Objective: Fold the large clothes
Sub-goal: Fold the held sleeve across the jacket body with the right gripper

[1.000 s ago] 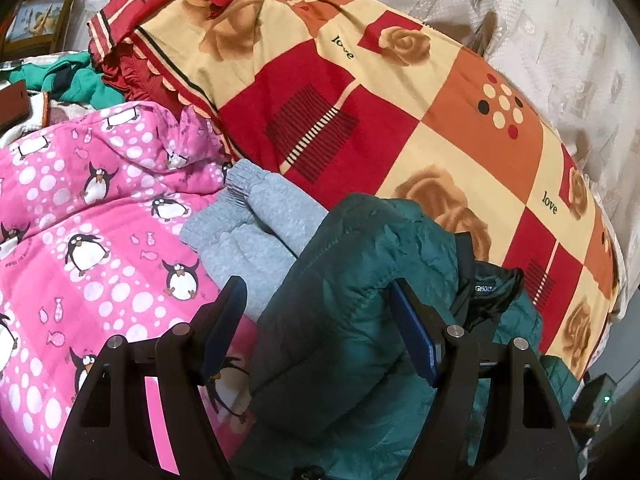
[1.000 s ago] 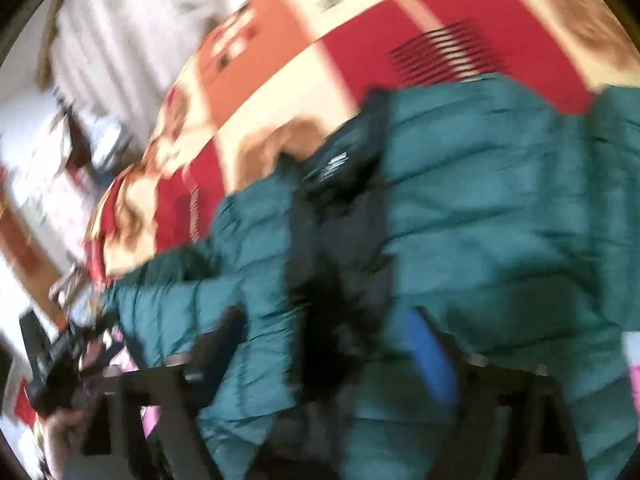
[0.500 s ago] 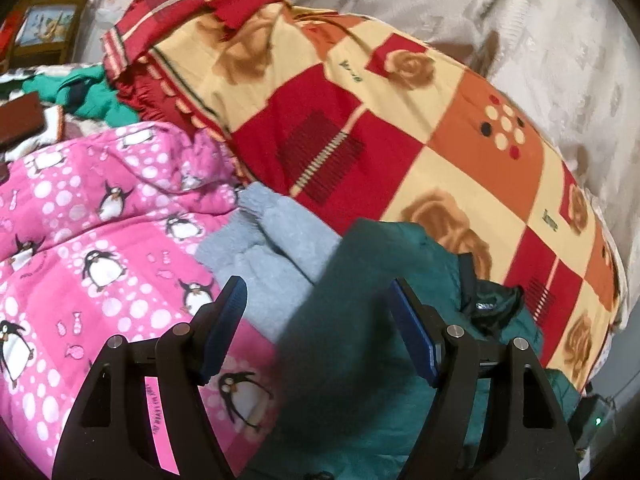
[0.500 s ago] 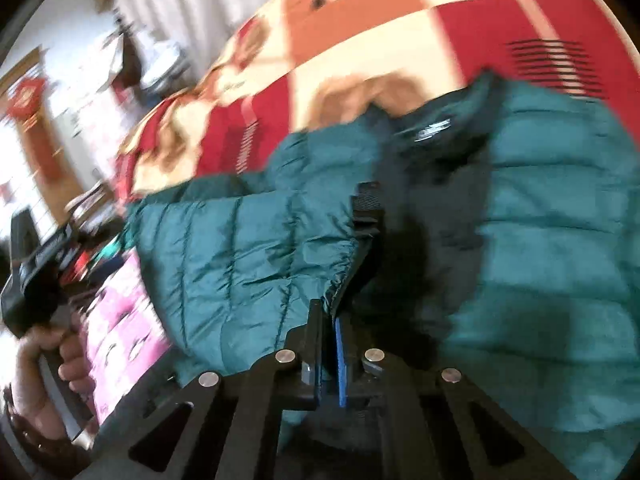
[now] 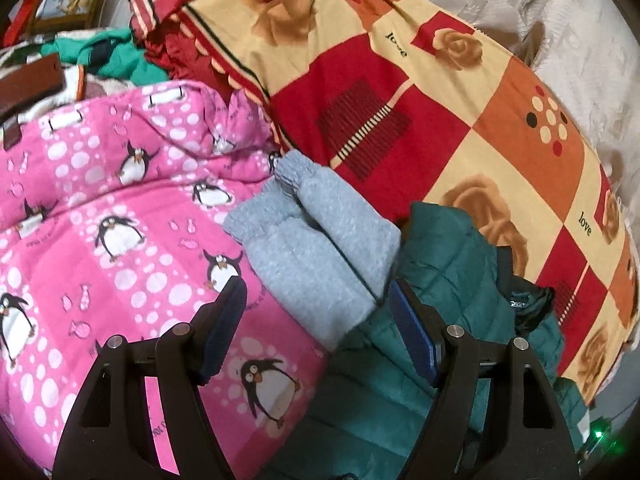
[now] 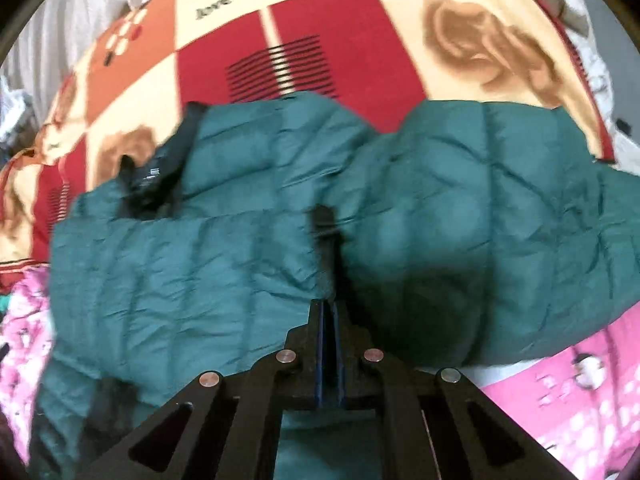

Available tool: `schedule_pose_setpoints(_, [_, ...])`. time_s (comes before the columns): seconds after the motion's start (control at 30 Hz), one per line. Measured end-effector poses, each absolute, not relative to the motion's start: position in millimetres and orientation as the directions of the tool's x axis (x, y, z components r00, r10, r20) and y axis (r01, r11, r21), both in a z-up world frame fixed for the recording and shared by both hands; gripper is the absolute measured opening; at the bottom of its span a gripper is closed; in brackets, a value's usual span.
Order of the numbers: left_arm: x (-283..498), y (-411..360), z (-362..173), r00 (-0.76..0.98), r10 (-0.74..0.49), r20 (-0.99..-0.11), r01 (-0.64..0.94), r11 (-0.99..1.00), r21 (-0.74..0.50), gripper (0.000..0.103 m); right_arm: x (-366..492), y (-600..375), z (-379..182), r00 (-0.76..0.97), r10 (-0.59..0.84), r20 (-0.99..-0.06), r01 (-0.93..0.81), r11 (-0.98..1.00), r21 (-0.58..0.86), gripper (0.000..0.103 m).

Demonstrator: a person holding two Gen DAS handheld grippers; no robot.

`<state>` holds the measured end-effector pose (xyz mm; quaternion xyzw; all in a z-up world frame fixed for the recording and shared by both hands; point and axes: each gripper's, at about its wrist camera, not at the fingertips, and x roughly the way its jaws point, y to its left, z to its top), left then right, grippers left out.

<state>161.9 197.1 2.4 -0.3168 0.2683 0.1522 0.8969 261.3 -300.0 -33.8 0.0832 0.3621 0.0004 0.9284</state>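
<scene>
Since a second ago the right claw (image 6: 329, 312) has snapped shut, and its view has swung from the jacket's collar side across to the body of the green puffer jacket (image 6: 248, 248). Its two pads now sit pressed together with a dark strip, probably the zipper edge or a cuff, running up from between them toward 12 o'clock; the frame is blurred, so I cannot be sure whether fabric is truly pinched there. The grip looks meant to carry one front panel or sleeve across the body, which would be an early fold.

On the other side, the left claw (image 5: 316, 328) has drifted a little, so the jacket that filled the space between its fingers now lies mostly at 4 o'clock of that view. Its jaws stand wide apart with nothing between the pads; they hover over a folded grey knit garment (image 5: 316, 248), which rests on the pink penguin quilt (image 5: 100, 240) and overlaps the jacket's edge.

The jacket lies spread across the bed, partly on the pink quilt and partly on the red-and-yellow rose blanket (image 5: 420, 112), with its black collar label (image 5: 520, 304) toward 3 o'clock. Open and nearby, the left claw seems held ready to pin or take the opposite edge.
</scene>
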Motion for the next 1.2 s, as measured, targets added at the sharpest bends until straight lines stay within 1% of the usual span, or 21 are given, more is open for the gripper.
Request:
schedule_pose_setpoints(0.07, [163.5, 195.9, 0.5, 0.802, 0.105, -0.588, -0.449, 0.755, -0.477, 0.074, 264.6, -308.6, -40.1, 0.713, 0.113, -0.692, 0.042, 0.978, 0.203, 0.004])
schedule_pose_setpoints(0.13, [166.9, 195.8, -2.5, 0.788, 0.103, -0.607, -0.461, 0.752, -0.471, 0.074, 257.4, -315.6, -32.8, 0.720, 0.114, -0.685, 0.053, 0.975, 0.217, 0.004])
schedule_pose_setpoints(0.27, [175.0, 190.3, -8.2, 0.763, 0.076, -0.642, -0.462, 0.758, -0.460, 0.074, 229.5, -316.7, 4.4, 0.823, 0.036, -0.567, 0.098, 0.974, 0.204, 0.004])
schedule_pose_setpoints(0.3, [175.2, 188.5, -9.0, 0.760, 0.071, -0.646, -0.462, 0.758, -0.460, 0.074, 225.3, -309.6, 11.8, 0.840, 0.042, -0.542, 0.088, 0.974, 0.211, 0.004])
schedule_pose_setpoints(0.33, [176.5, 187.3, -10.8, 0.759, 0.046, -0.649, -0.452, 0.754, -0.476, 0.074, 227.6, -301.1, 13.4, 0.835, 0.069, -0.546, 0.059, 0.975, 0.213, 0.005])
schedule_pose_setpoints(0.43, [178.6, 182.7, -13.5, 0.759, -0.014, -0.651, -0.419, 0.755, -0.505, 0.074, 257.9, -255.8, -2.9, 0.728, 0.209, -0.653, -0.102, 0.975, 0.198, 0.006])
schedule_pose_setpoints(0.47, [178.5, 180.2, -12.6, 0.756, -0.006, -0.654, -0.419, 0.764, -0.491, 0.074, 267.1, -241.2, -11.9, 0.699, 0.205, -0.685, -0.136, 0.979, 0.155, 0.006])
schedule_pose_setpoints(0.5, [178.8, 178.1, -11.5, 0.754, 0.002, -0.656, -0.419, 0.771, -0.480, 0.074, 277.9, -228.8, -24.5, 0.676, 0.152, -0.721, -0.138, 0.987, 0.078, 0.006])
schedule_pose_setpoints(0.53, [178.6, 176.9, -9.5, 0.754, 0.014, -0.657, -0.420, 0.780, -0.465, 0.074, 285.4, -227.6, -34.5, 0.657, 0.109, -0.746, -0.118, 0.992, 0.040, 0.006])
schedule_pose_setpoints(0.57, [178.9, 176.3, -8.2, 0.755, 0.021, -0.655, -0.419, 0.784, -0.458, 0.074, 296.8, -229.7, -48.6, 0.623, 0.064, -0.779, -0.085, 0.996, 0.013, 0.006])
schedule_pose_setpoints(0.6, [178.9, 176.6, -7.3, 0.756, 0.025, -0.654, -0.420, 0.786, -0.454, 0.074, 309.0, -239.7, -64.7, 0.584, 0.039, -0.811, -0.034, 0.999, 0.024, 0.006])
schedule_pose_setpoints(0.67, [180.2, 177.9, -7.1, 0.750, 0.034, -0.661, -0.429, 0.785, -0.446, 0.074, 314.8, -255.6, -67.9, 0.589, 0.052, -0.807, 0.024, 0.996, 0.081, 0.006])
schedule_pose_setpoints(0.7, [181.1, 178.9, -8.1, 0.745, 0.032, -0.666, -0.434, 0.782, -0.448, 0.074, 315.9, -257.4, -65.7, 0.587, 0.041, -0.808, 0.037, 0.996, 0.077, 0.006])
schedule_pose_setpoints(0.8, [182.6, 180.7, -11.1, 0.734, 0.010, -0.680, -0.437, 0.773, -0.460, 0.074, 307.6, -246.5, -47.7, 0.612, -0.061, -0.788, 0.054, 0.998, -0.036, 0.006])
schedule_pose_setpoints(0.83, [182.6, 180.1, -11.3, 0.732, 0.003, -0.681, -0.433, 0.774, -0.462, 0.074, 301.7, -241.9, -40.5, 0.634, -0.055, -0.771, 0.047, 0.998, -0.032, 0.007])
schedule_pose_setpoints(0.9, [182.5, 178.3, -10.4, 0.731, -0.002, -0.682, -0.425, 0.781, -0.457, 0.074, 286.0, -230.4, -26.2, 0.670, 0.016, -0.742, 0.012, 0.999, 0.033, 0.009])
schedule_pose_setpoints(0.97, [181.8, 175.6, -7.8, 0.731, 0.009, -0.682, -0.426, 0.787, -0.447, 0.074, 274.7, -214.0, -17.7, 0.688, 0.064, -0.723, -0.035, 0.998, 0.054, 0.009])
schedule_pose_setpoints(1.07, [182.1, 169.0, -4.7, 0.735, 0.019, -0.678, -0.416, 0.802, -0.429, 0.074, 276.0, -171.2, -10.3, 0.673, 0.176, -0.718, -0.167, 0.982, 0.084, 0.010])
schedule_pose_setpoints(1.13, [184.5, 162.0, -3.3, 0.734, 0.024, -0.679, -0.400, 0.823, -0.403, 0.074, 286.5, -145.0, -19.0, 0.636, 0.239, -0.734, -0.238, 0.965, 0.108, 0.020])
schedule_pose_setpoints(1.17, [186.9, 157.4, -3.2, 0.722, 0.044, -0.691, -0.403, 0.838, -0.367, 0.074, 289.2, -131.4, -31.1, 0.622, 0.204, -0.756, -0.243, 0.968, 0.061, 0.035])
schedule_pose_setpoints(1.2, [188.5, 155.3, -3.7, 0.715, 0.055, -0.697, -0.405, 0.845, -0.349, 0.074, 298.9, -120.9, -47.5, 0.611, 0.096, -0.786, -0.209, 0.977, -0.043, 0.053])
